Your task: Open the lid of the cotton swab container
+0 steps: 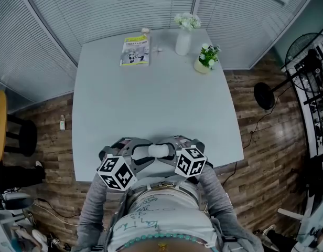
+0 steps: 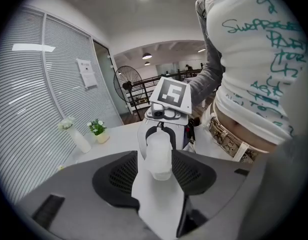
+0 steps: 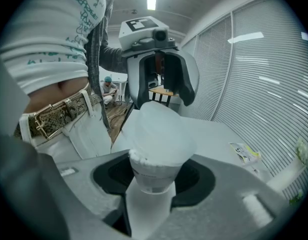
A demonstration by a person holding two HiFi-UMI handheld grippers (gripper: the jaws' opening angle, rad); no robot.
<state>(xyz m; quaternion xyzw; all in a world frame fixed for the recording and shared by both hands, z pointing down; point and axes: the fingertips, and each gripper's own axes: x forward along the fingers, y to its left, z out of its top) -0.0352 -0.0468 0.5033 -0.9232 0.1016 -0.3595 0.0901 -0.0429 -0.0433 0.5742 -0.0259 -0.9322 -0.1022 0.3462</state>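
Your right gripper (image 3: pixel 153 184) clamps the translucent round cotton swab container (image 3: pixel 154 169). Your left gripper (image 2: pixel 156 166) brackets its frosted lid (image 2: pixel 158 151), seemingly without pressing. The lid is not off yet; 1 pull remains.

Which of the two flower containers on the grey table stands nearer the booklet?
The tall white vase with white blooms; the squat pale pot of green leaves stands farther right of the yellow-green booklet.

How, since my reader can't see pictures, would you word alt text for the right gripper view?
The right tongs clamp a translucent cotton swab container, white swab tips showing through, its frosted lid end pointing away. The left gripper faces it over a table; a person's white top and belt fill the picture's left.
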